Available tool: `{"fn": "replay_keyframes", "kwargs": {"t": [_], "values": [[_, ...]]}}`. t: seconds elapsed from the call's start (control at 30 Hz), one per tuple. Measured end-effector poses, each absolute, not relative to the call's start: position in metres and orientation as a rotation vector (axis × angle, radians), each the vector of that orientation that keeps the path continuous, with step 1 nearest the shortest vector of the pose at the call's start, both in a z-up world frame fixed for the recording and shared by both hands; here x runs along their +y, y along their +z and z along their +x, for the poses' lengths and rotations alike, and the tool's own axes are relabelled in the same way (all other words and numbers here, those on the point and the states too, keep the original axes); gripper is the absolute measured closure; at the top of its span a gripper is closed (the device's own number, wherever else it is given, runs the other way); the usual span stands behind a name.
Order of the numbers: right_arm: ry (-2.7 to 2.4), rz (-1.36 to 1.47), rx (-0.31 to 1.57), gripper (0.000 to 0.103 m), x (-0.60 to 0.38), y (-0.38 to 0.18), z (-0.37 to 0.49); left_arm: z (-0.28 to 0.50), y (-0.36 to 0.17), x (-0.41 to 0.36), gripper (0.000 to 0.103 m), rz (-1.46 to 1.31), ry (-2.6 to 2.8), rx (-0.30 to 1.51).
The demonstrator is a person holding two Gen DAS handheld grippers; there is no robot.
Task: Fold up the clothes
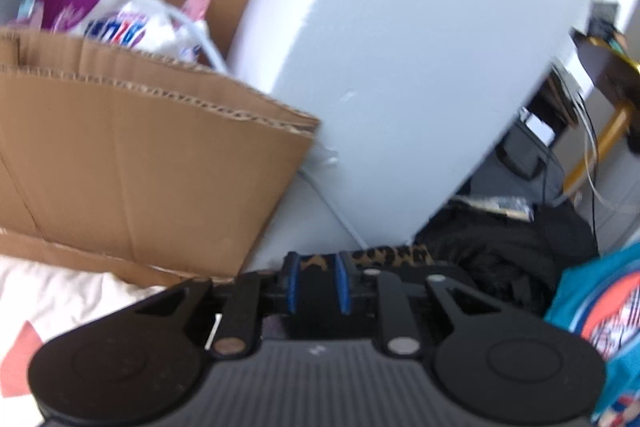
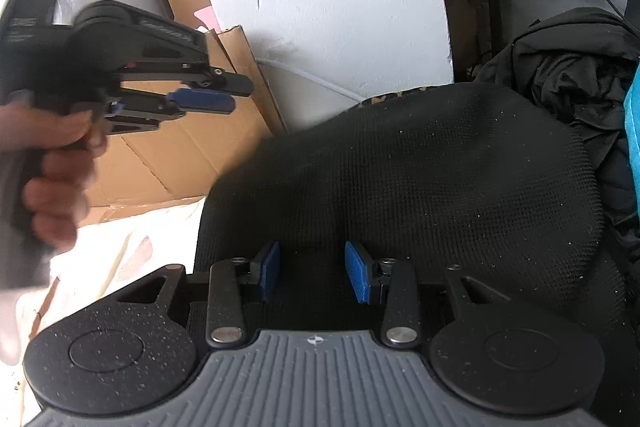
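Note:
A black mesh-knit garment [image 2: 420, 167] lies spread in front of my right gripper [image 2: 314, 273]. The right gripper's blue pads [image 2: 358, 277] stand apart just over the near part of the cloth, and I see no pinch. A hand [image 2: 52, 195] holds my left gripper [image 2: 236, 95] raised at the upper left, its fingers narrowly apart with nothing in them. In the left wrist view the left gripper [image 1: 317, 283] shows a small gap between its pads, with dark cloth and a leopard-print cloth [image 1: 392, 253] beyond.
A cardboard box [image 1: 140, 155] holding plastic bags stands to the left, against a white wall [image 1: 400, 47]. A crumpled black jacket [image 2: 568, 67] and a teal bag [image 1: 592, 327] lie to the right. A pale sheet [image 2: 120, 247] covers the surface at the lower left.

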State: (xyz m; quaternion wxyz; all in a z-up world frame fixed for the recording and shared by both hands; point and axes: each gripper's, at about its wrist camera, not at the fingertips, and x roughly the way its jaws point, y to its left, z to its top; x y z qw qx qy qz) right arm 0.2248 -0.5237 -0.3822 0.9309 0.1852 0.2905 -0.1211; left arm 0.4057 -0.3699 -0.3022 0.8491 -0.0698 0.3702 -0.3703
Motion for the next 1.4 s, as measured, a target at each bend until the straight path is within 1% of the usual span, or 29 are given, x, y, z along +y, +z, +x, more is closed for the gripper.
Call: {"fn": "replay_keyframes", "kwargs": {"t": [0.2, 0.4, 0.67, 0.8, 0.93, 1.1, 1.4], "values": [[-0.234, 0.455, 0.547, 0.060, -0.534, -0.371, 0.203, 0.370, -0.300, -0.370, 0.083, -0.095, -0.907, 0.769], [-0.311, 0.457, 0.497, 0.060, -0.550, -0.362, 0.154, 0.339, -0.302, -0.378, 0.083, -0.035, -0.987, 0.769], [-0.480, 0.427, 0.521, 0.060, -0.578, -0.379, 0.102, 0.310, -0.318, -0.377, 0.083, 0.067, -1.025, 0.788], [-0.561, 0.445, 0.568, 0.060, -0.589, -0.397, 0.085, 0.315, -0.335, -0.384, 0.085, 0.119, -0.979, 0.837], [-0.611, 0.429, 0.588, 0.060, -0.597, -0.410, 0.077, 0.323, -0.346, -0.388, 0.100, 0.153, -0.964, 0.844], [-0.640, 0.402, 0.606, 0.060, -0.603, -0.418, 0.072, 0.336, -0.356, -0.395, 0.100, 0.171, -0.963, 0.876], [-0.632, 0.443, 0.661, 0.059, -0.614, -0.439, 0.069, 0.343, -0.365, -0.401, 0.100, 0.182, -0.953, 0.877]]}}
